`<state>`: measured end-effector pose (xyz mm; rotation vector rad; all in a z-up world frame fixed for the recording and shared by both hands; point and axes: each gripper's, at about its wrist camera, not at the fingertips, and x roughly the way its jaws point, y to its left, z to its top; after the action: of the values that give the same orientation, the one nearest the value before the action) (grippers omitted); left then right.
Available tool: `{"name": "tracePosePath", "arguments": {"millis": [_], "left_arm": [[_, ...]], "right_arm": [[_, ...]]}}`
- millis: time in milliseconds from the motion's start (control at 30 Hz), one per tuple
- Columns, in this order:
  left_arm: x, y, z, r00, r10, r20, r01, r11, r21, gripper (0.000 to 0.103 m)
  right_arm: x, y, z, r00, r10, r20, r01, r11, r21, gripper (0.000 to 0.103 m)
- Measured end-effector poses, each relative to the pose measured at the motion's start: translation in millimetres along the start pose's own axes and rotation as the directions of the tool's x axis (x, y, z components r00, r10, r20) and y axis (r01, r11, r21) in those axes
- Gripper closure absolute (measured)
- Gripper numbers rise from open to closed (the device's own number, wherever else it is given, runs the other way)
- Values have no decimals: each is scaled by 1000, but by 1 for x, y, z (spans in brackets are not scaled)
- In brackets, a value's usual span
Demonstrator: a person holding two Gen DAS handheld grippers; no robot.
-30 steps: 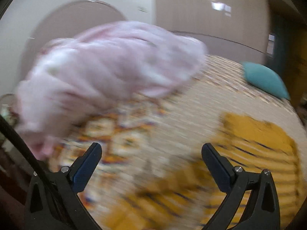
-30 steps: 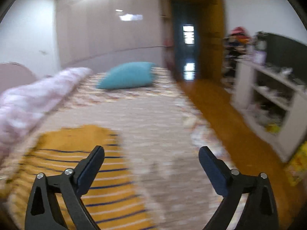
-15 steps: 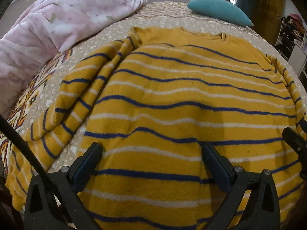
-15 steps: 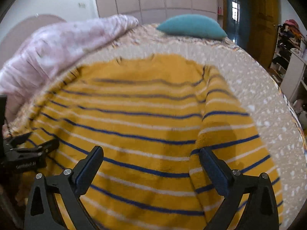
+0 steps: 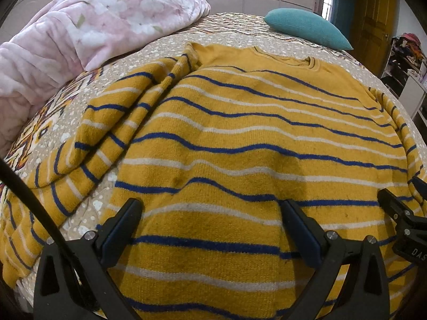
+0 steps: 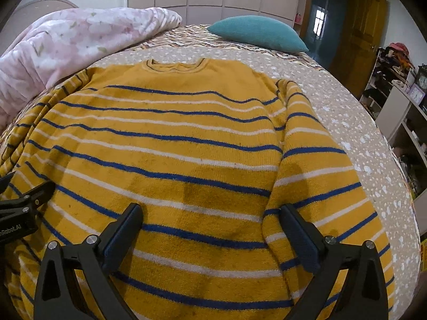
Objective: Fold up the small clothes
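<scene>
sweater: yellow striped sweater lies flat on the bed, collar away from me
my left gripper: jaws wide apart, holding nothing, over the hem
my right gripper: wide apart too, nothing held, maybe brushing the knit
beside: pink blanket, teal pillow

Bed has a beige speckled cover with a patterned border. Yellow striped sweater lies flat on it, collar at 12 o'clock. Pink floral quilt is bunched at 10 o'clock, teal pillow around 1.
</scene>
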<state>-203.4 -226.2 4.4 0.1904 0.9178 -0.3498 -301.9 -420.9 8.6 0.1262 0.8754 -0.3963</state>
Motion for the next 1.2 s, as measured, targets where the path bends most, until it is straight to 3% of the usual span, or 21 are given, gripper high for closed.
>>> {"name": "tracePosePath", "arguments": {"millis": [967, 1133, 1167, 1200], "left_arm": [[2, 1, 1, 1000, 8, -16, -8, 1000, -5, 0], [-6, 3, -4, 1000, -11, 21, 11, 1000, 5, 0], [-8, 5, -4, 1000, -23, 19, 23, 1000, 2, 0], [-13, 10, -5, 999, -41, 15, 42, 999, -12, 8]], "right_arm": [[4, 1, 0, 1000, -9, -4, 9, 1000, -3, 0], [6, -1, 1, 1000, 4, -16, -4, 1000, 1, 0], [7, -1, 1, 1000, 5, -18, -5, 1000, 1, 0], [7, -1, 1, 1000, 7, -19, -7, 1000, 1, 0]]}}
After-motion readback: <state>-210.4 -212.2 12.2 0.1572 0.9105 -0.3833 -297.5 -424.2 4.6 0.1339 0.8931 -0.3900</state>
